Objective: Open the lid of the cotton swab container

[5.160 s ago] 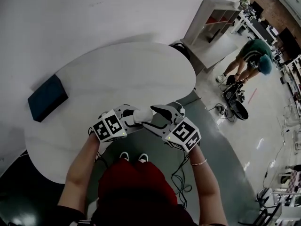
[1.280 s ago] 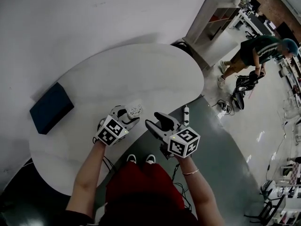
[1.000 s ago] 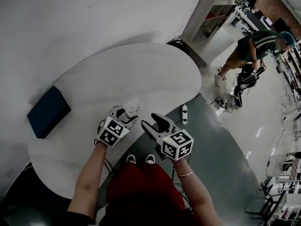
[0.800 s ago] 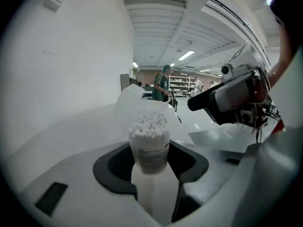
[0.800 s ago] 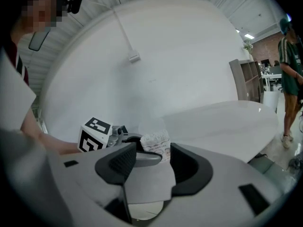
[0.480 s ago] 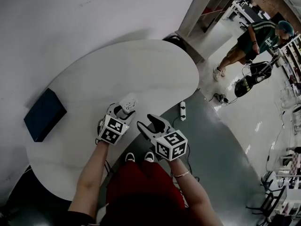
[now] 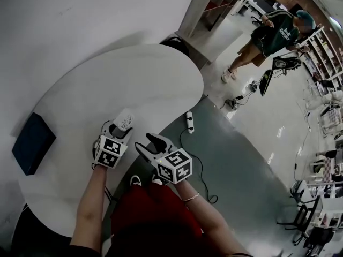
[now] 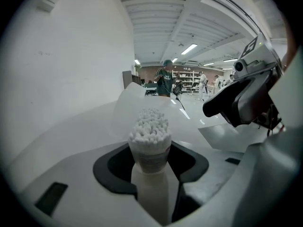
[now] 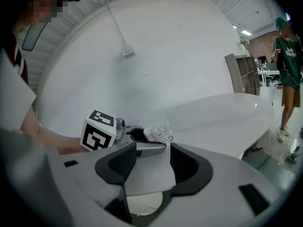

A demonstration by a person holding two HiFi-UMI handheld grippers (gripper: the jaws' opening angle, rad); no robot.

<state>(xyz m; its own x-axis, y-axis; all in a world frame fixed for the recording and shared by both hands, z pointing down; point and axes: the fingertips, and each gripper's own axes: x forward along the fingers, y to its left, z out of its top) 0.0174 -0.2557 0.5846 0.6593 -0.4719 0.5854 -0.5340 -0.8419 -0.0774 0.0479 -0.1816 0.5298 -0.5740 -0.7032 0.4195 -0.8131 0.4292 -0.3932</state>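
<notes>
Seen from above, a white rounded desk point(image 7: 134, 79) stands on a grey floor. My left gripper point(image 7: 117, 135) is at its near edge and my right gripper point(image 7: 151, 143) is just beside it, towards the floor side.

My left jaws are closed on the cotton swab container point(image 8: 149, 131), one dark pad on each side of its body. It stands upright between them, lifted off the desk. Its top is uncovered, and a packed cluster of white swab tips shows above the printed label. Behind the swabs is a pale see-through flap point(image 8: 125, 105), which may be the opened lid, though I cannot make out its edges well enough to be sure.

My right jaws stand wide apart and grip nothing. They point towards the container and are near it without touching it. In the right gripper view, the container and the left gripper's marker cube sit just ahead of them.

A dark blue box point(image 7: 32, 142) lies flat at the far left of the desk, well apart from both grippers. A white power strip point(image 7: 189, 122) lies on the floor. Farther off, a person in a green top point(image 7: 270, 33) stands near a shelf unit point(image 7: 211, 12).
</notes>
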